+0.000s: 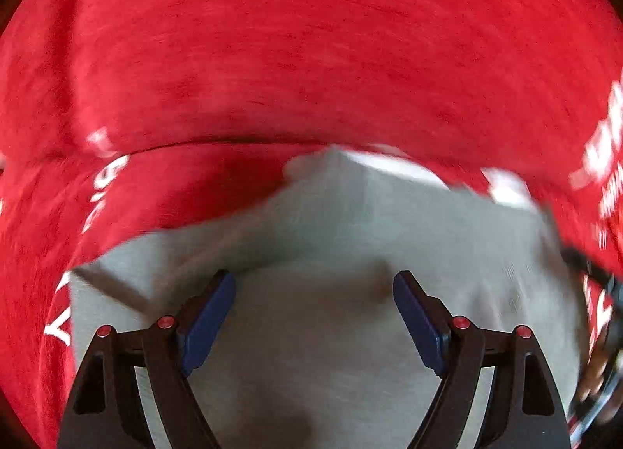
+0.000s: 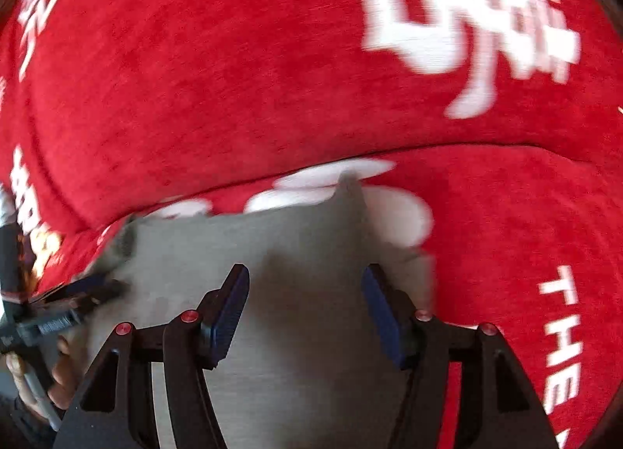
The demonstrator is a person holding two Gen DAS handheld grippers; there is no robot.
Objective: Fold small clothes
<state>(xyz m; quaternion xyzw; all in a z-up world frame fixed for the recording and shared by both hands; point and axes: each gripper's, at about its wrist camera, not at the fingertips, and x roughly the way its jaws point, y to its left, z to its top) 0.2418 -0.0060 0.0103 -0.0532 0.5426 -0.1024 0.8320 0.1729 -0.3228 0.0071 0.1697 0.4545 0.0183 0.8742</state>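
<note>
A grey garment lies on a red cloth with white lettering. In the left wrist view my left gripper is open over the grey fabric, blue pads apart, holding nothing. In the right wrist view the grey garment fills the lower middle, with a pointed corner at its far edge. My right gripper is open over it and empty. The left gripper shows at the left edge of the right wrist view, close to the garment's left edge. Both views are blurred.
The red cloth covers the whole surface, with a seam or step running across the middle. Large white characters are printed at the far right. A hand holds the left tool at the lower left.
</note>
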